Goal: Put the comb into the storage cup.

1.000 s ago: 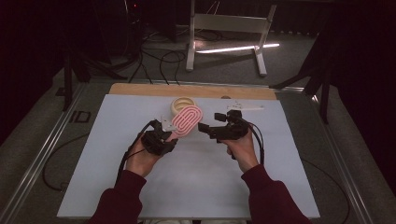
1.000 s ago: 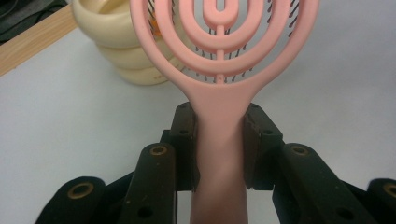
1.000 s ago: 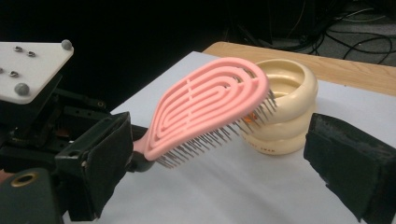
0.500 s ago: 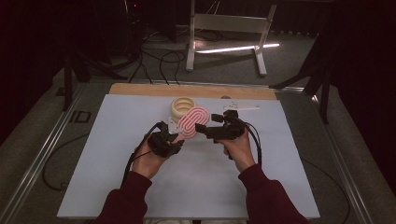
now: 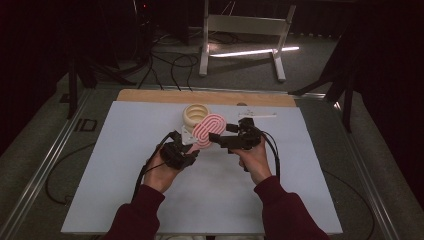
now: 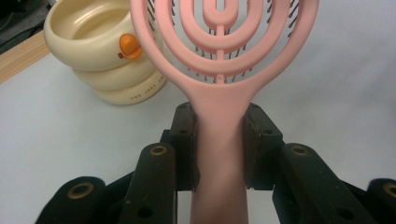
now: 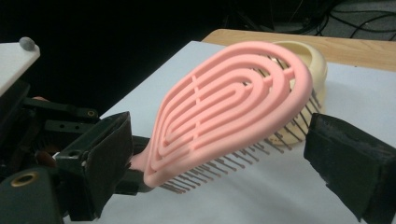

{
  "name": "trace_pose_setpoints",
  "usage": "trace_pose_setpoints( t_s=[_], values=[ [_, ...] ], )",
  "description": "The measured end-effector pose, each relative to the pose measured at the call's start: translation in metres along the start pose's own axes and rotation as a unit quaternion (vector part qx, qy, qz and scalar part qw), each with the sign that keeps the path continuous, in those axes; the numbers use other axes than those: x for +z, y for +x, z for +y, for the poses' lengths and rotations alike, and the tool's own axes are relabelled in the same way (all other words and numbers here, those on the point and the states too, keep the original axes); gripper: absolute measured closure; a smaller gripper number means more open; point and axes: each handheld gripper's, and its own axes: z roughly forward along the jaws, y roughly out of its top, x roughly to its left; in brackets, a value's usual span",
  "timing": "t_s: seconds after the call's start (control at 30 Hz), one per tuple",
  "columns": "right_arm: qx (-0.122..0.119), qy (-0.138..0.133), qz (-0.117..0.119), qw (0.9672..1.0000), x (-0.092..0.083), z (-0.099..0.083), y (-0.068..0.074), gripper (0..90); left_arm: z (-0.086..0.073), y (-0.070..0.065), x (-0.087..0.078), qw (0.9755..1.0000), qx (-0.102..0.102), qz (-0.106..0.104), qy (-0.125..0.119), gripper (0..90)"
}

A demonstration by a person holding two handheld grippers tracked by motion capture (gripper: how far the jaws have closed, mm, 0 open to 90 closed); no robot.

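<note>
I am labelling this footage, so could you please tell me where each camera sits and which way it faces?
High view: above the person's side, looking forward and down at the table; both forearms show.
Left gripper view: on the left hand-held gripper, looking along its jaws clamping the pink hairbrush.
Right gripper view: on the right hand-held gripper, jaws apart either side of the brush head.
All views share the brush and the cream bowl.

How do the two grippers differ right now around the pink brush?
The left gripper is shut on the pink brush, its pads clamping the handle; the right gripper stands open, its jaws either side of the brush head without pressing it. The left holds from the handle end, the right comes in from the side. Both are black and hand-held above the table.
</note>
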Motion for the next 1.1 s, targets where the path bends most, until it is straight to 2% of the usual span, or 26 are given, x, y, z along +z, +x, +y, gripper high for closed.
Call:
trace_pose_setpoints(
  t_s=[0.33, 0.53, 0.67, 0.93, 0.97, 1.1],
  values=[
    [0.008, 0.011, 0.007, 0.9999, 0.006, -0.001, 0.001, 8.2, 0.004, -0.005, -0.003, 0.9998, 0.006, -0.010, -0.013, 69.9],
    [0.022, 0.025, 0.016, 0.9993, 0.010, -0.002, 0.001, 9.1, 0.005, -0.009, -0.003, 0.9997, 0.010, -0.013, -0.020, 69.9],
    [0.035, 0.024, 0.021, 0.9989, 0.010, -0.002, 0.001, 14.9, 0.004, -0.010, -0.004, 0.9995, 0.016, -0.013, -0.026, 69.8],
    [0.052, 0.024, 0.021, 0.9981, 0.010, -0.002, 0.000, 35.8, 0.004, -0.013, -0.002, 0.9992, 0.020, -0.017, -0.030, 69.8],
    [0.055, 0.024, 0.025, 0.9979, 0.010, -0.002, -0.001, 41.1, 0.003, -0.013, -0.002, 0.9992, 0.019, -0.019, -0.029, 69.9],
    [0.062, 0.024, 0.041, 0.9970, 0.009, -0.001, -0.002, 46.6, 0.002, -0.013, 0.000, 0.9992, 0.017, -0.023, -0.028, 69.9]
  ],
)
